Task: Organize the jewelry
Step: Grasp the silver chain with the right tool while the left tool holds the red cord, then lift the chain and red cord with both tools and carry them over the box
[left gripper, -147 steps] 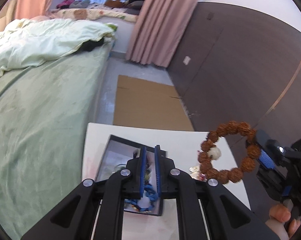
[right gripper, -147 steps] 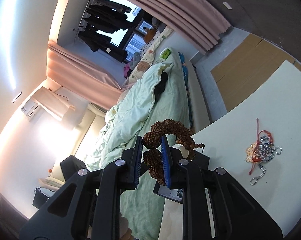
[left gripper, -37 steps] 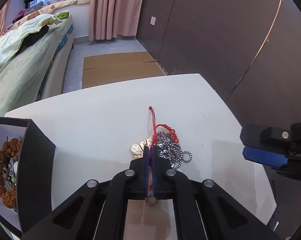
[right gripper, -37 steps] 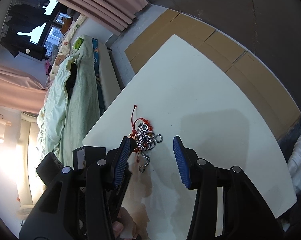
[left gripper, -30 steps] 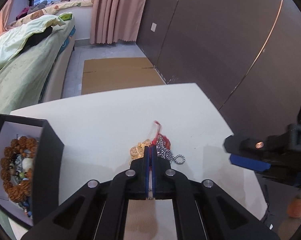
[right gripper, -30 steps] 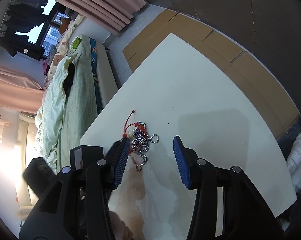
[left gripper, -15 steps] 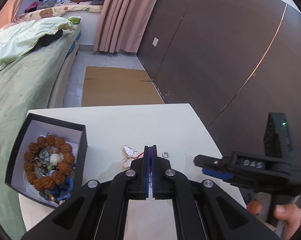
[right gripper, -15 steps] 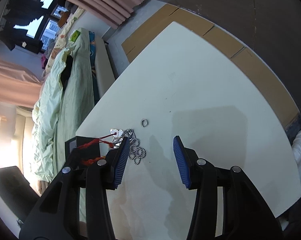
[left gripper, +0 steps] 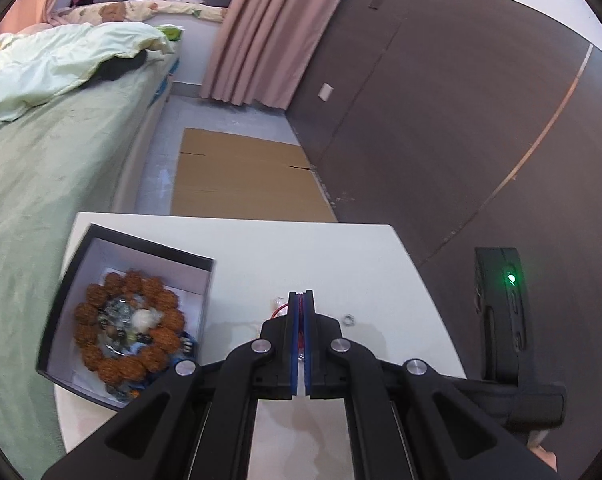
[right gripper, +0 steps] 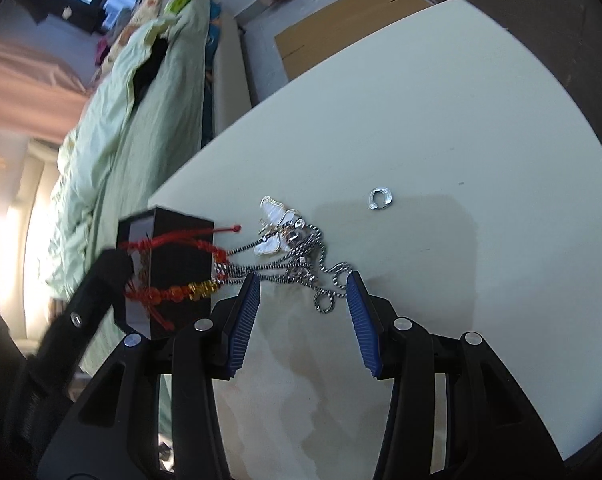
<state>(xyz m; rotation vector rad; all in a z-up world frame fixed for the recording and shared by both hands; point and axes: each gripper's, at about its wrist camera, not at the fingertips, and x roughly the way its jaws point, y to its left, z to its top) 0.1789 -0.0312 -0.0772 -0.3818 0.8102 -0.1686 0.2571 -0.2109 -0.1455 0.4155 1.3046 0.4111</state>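
A: Since half a second ago the red cord bracelet has risen further off the worktop, dragging the silver chain toward the black box.

B: Who holds it?

A: Left hand-held gripper, pads clamped together on the red cord. Chain trails down to the worktop, butterfly charm tangled in it.

B: Right hand-held gripper?

A: Jaws spread wide, nothing between them, hovering just beside the chain.

B: Anything else?

A: Small silver ring lies alone on the worktop, apart from the chain. Brown bead bracelet sits inside the box. Bed left of the worktop.
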